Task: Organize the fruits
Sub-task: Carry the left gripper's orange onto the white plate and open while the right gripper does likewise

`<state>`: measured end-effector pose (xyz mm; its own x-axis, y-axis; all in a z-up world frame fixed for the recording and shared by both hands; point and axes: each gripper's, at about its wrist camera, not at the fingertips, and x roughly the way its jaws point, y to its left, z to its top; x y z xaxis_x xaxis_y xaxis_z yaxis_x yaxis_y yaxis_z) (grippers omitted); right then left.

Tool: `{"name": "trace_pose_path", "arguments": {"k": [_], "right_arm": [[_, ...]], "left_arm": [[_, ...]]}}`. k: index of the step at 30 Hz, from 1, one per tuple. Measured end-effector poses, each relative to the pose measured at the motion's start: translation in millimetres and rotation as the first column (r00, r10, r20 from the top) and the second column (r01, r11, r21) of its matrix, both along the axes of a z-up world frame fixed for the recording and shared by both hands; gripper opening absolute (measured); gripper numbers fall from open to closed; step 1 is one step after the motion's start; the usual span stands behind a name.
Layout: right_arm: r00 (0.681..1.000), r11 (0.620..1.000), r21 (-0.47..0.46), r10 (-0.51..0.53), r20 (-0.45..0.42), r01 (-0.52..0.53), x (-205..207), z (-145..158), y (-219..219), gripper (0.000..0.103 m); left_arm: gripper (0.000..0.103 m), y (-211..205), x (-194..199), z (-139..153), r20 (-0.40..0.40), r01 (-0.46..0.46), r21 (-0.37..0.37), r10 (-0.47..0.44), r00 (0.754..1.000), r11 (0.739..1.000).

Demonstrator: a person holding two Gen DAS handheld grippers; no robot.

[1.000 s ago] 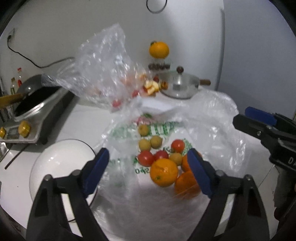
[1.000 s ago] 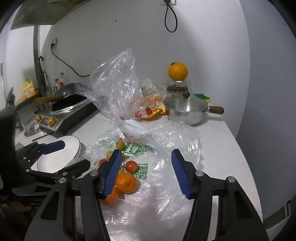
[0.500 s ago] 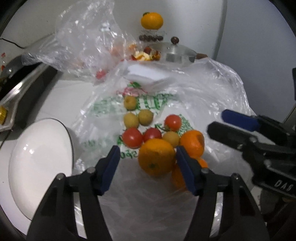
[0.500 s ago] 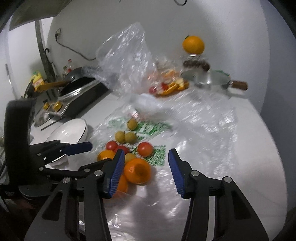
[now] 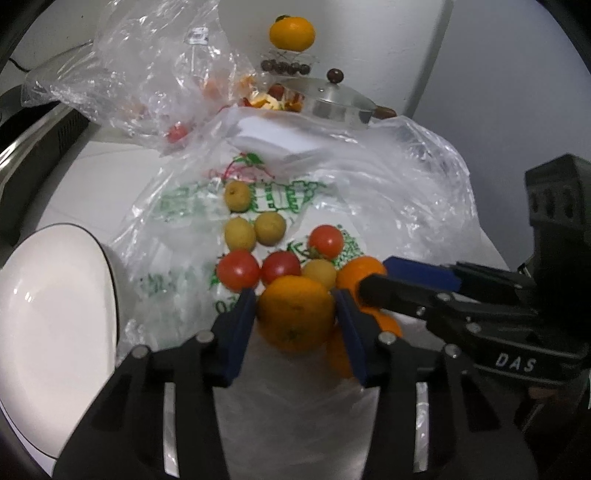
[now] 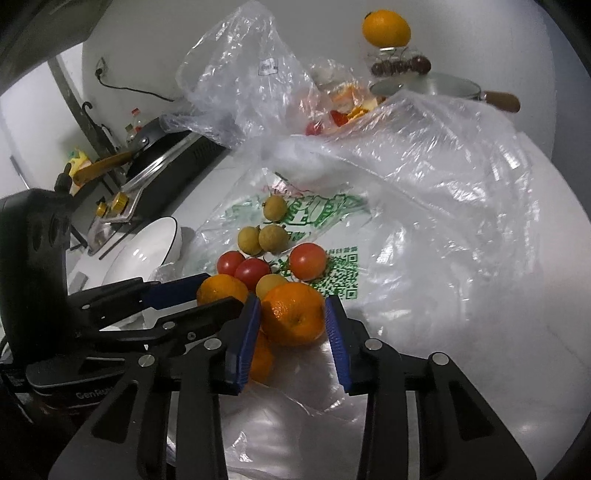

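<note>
Left wrist view: both the left gripper and the right gripper are closing, each around a round orange mandarin on the crinkled clear plastic bag, so pinched film or a nudged red cherry tomato could roll the pile.

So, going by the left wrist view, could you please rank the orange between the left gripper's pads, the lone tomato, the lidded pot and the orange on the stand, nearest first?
1. Orange, between the left gripper pads, jaws closing.
2. Lone tomato, just beyond, slightly right.
3. Lidded pot, far back.
4. Orange on the stand, behind the pot, by the wall.
</note>
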<state>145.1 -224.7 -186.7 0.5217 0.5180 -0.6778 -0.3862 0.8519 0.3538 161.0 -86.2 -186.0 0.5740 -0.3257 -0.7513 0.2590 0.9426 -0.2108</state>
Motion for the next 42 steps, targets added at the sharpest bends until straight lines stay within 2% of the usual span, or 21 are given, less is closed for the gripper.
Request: {"name": "trace_pose_path", "arguments": {"k": [3, 5, 19, 33, 42], "right_arm": [[0.999, 0.999, 0.035, 0.002, -0.043, -0.001, 5.3, -4.7, -0.4, 0.043], [0.999, 1.0, 0.028, -0.001, -0.037, 0.002, 5.6, -4.2, 2.1, 0.043], [0.996, 0.999, -0.048, -0.016, 0.093, 0.02, -13.5, 31.1, 21.0, 0.042], [0.986, 0.995, -0.095, 0.037, 0.162, -0.022, -34.5, 59.3, 73.1, 0.042], [0.979, 0.989, -0.128, 0.092, 0.179, -0.07, -45.0, 63.3, 119.4, 0.042]], "left_arm": [[0.046, 1.8, -3.0, 1.4, 0.004, 0.0, -0.001, 0.0, 1.0, 1.0], [0.046, 2.0, -5.8, 3.8, 0.014, 0.004, 0.0, -0.004, 1.0, 1.0], [0.046, 26.7, -35.3, 40.4, 0.15, -0.024, 0.01, 0.022, 0.988, 1.0], [0.046, 88.3, -64.0, 55.6, 0.216, -0.117, -0.008, 0.116, 0.969, 0.993], [0.046, 135.1, -78.1, 51.4, 0.232, -0.191, -0.012, 0.188, 0.954, 0.982]]}}
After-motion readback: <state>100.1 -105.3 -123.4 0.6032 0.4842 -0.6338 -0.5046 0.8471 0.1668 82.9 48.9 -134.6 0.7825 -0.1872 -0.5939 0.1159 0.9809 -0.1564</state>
